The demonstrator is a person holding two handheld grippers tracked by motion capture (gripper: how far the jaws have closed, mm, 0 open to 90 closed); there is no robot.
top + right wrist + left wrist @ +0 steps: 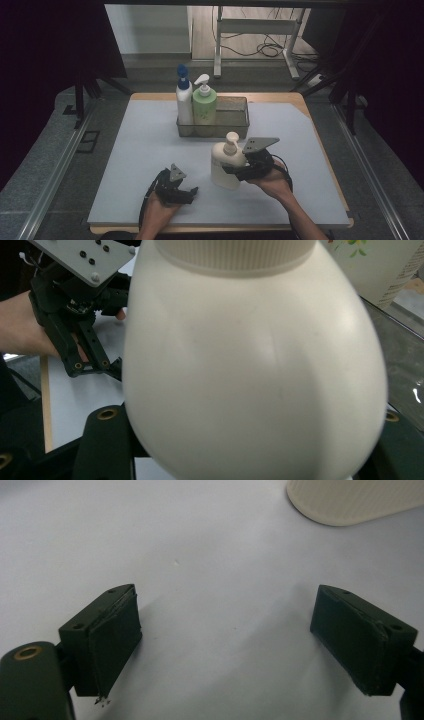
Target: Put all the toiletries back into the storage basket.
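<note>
No text, brand, number or sign could be read anywhere. The cream pump bottle showed a plain, unprinted side in the right gripper view. Behind it there, a pale container carried a small printed picture, perhaps fruit or flowers, and along its right edge what may have been lines of fine print, too small and blurred to make out. The green bottle and the white, blue-capped bottle showed no legible labels from the high view.
</note>
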